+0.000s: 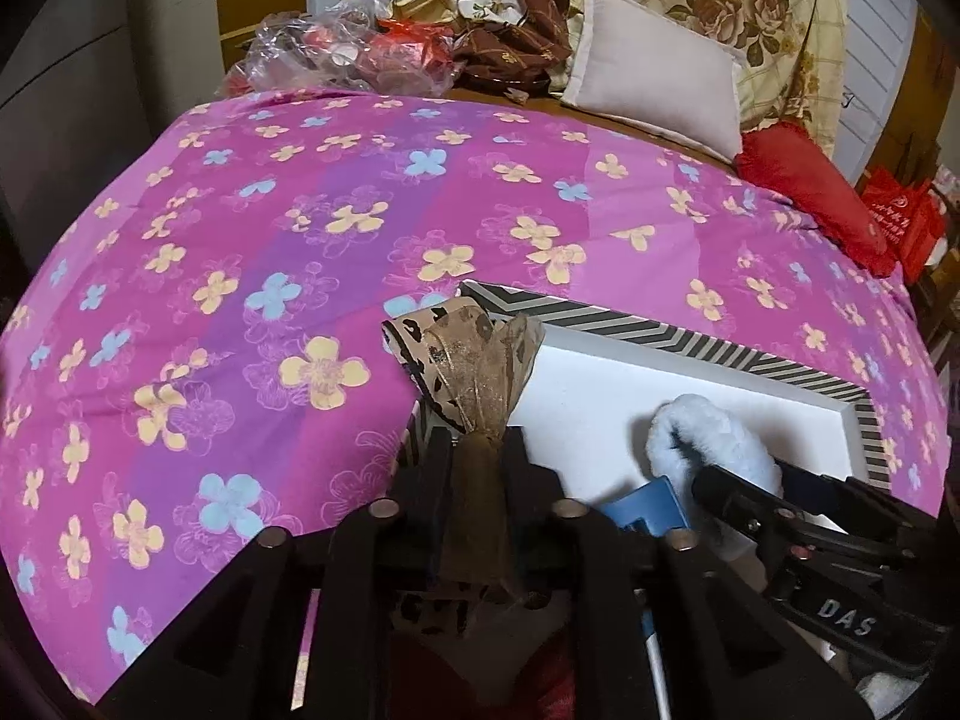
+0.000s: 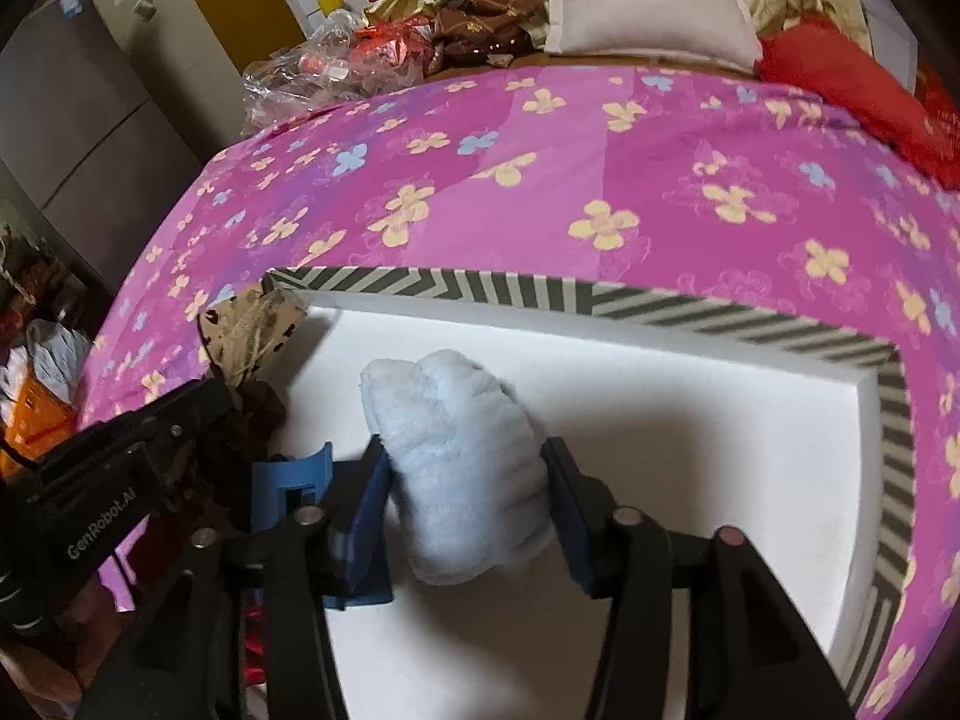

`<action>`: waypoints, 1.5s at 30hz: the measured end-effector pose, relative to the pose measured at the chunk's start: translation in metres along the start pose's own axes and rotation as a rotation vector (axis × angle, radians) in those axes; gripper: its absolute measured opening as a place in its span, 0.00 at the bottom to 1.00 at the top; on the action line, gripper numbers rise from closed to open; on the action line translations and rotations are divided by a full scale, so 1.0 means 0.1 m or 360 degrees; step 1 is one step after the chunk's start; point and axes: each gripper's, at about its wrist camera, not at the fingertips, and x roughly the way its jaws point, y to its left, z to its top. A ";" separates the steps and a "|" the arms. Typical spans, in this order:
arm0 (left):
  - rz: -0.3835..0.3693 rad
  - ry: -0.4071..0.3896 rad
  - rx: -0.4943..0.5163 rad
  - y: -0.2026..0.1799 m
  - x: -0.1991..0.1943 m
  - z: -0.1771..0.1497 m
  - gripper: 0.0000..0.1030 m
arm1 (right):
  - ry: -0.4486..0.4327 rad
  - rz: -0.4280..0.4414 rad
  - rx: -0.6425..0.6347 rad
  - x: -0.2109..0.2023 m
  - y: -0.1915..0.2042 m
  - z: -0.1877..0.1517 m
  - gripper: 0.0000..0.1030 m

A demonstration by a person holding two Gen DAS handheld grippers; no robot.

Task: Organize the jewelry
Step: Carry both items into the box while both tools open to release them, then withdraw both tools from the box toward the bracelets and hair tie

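Observation:
A white box with a black-and-white chevron rim (image 1: 654, 339) lies on the pink flowered bedspread; it also shows in the right wrist view (image 2: 690, 303). My left gripper (image 1: 477, 444) is shut on a leopard-print ribbon bow (image 1: 462, 354), held over the box's left corner. The bow shows in the right wrist view (image 2: 252, 324) too. My right gripper (image 2: 465, 468) is shut on a fluffy light-blue scrunchie (image 2: 462, 450), held just above the white box floor. The scrunchie shows in the left wrist view (image 1: 708, 429). A blue claw clip (image 2: 294, 477) lies by the right gripper's left finger.
The bedspread (image 1: 300, 252) stretches left and behind the box. A white pillow (image 1: 660, 78), a red cushion (image 1: 810, 186), crumpled plastic bags (image 1: 336, 54) and piled fabric sit at the far end of the bed. A grey cabinet (image 2: 78, 96) stands to the left.

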 end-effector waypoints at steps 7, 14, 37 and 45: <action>-0.0104 0.0017 -0.0016 0.09 -0.15 -0.07 0.46 | -0.0054 0.0051 0.0074 -0.26 -0.12 -0.10 0.67; -0.0102 -0.0031 -0.0030 0.16 -0.44 -0.17 0.47 | -0.0101 0.0052 0.0025 -0.56 -0.07 -0.28 0.68; 0.0088 -0.0169 0.0050 -0.07 -1.29 -1.16 0.47 | -0.0145 0.0027 -0.0101 -1.35 0.15 -1.40 0.69; 0.0122 -0.0185 0.0066 -0.13 -1.43 -1.41 0.47 | -0.0151 0.0018 -0.0094 -1.48 0.13 -1.67 0.69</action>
